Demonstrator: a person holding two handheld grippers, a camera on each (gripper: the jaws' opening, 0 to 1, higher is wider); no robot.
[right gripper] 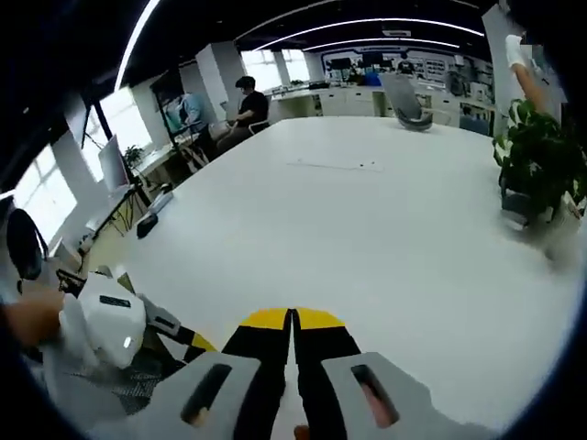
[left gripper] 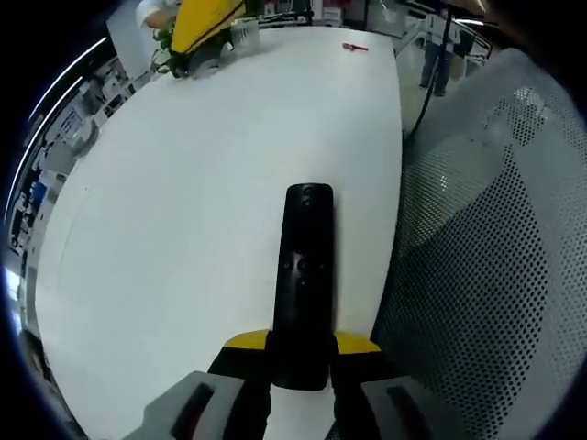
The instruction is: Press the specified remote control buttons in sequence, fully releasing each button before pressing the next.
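Gripping the near end of a black remote [left gripper: 304, 280], the left gripper [left gripper: 301, 353] has its yellow-tipped jaws clamped on either side of it in the left gripper view. Remote lies flat and lengthwise on the white table [left gripper: 183, 183], pointing away from the camera, small buttons visible near its middle and a round one at the far end. It sits close to the table's right edge. Right of that edge, a grey perforated chair back [left gripper: 486, 266]. Far left on the table, a yellow object [left gripper: 206, 20] beside a green plant [left gripper: 170, 50], partly cut off. Small red item [left gripper: 355, 47] lies far away on the table, well apart from the remote.

Right gripper view: right gripper [right gripper: 293, 341] clenched with nothing in it, jaws touching, yellow tips together over the near part of the same table [right gripper: 367, 238]. Near left, the other gripper's white body [right gripper: 105, 325] shows, a hand [right gripper: 32, 316] blurred beside it. Potted plant [right gripper: 541, 170] on the right side of the table. Thin cable or line [right gripper: 335, 166] lies far out on the tabletop. Seated person [right gripper: 246, 105] at the far left beyond the table, grey chair [right gripper: 404, 101] at the far end.
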